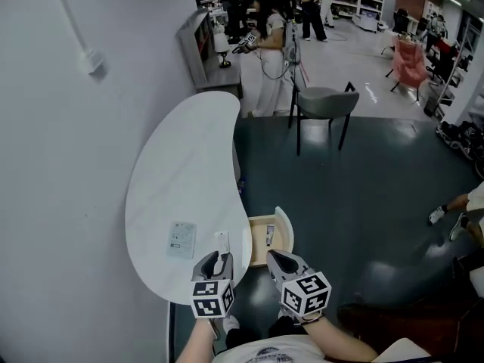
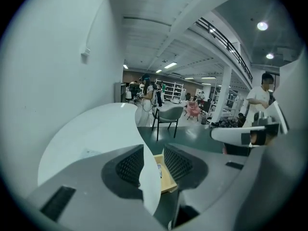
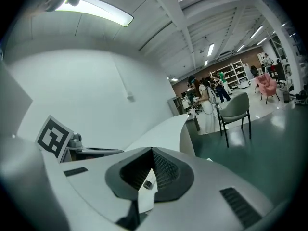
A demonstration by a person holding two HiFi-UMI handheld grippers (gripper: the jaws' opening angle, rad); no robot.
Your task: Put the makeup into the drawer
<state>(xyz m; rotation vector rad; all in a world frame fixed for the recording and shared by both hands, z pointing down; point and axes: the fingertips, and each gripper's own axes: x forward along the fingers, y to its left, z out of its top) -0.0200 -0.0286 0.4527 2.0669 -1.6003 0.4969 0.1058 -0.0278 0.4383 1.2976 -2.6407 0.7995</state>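
Observation:
My left gripper (image 1: 219,259) hovers over the near end of the white curved table (image 1: 181,180), shut on a flat white makeup tube (image 1: 221,242) that sticks out past its tips. In the left gripper view the tube (image 2: 150,186) stands between the jaws. My right gripper (image 1: 275,259) hangs just in front of the open wooden drawer (image 1: 283,225), shut on a thin white tube with a dark cap (image 3: 146,192). One small makeup item (image 1: 269,235) lies inside the drawer (image 2: 167,178).
A small printed card (image 1: 181,240) lies on the table near the left gripper. A grey chair (image 1: 321,104) stands on the dark green floor beyond the drawer. People and shelves fill the far room. A person's foot (image 1: 439,215) shows at right.

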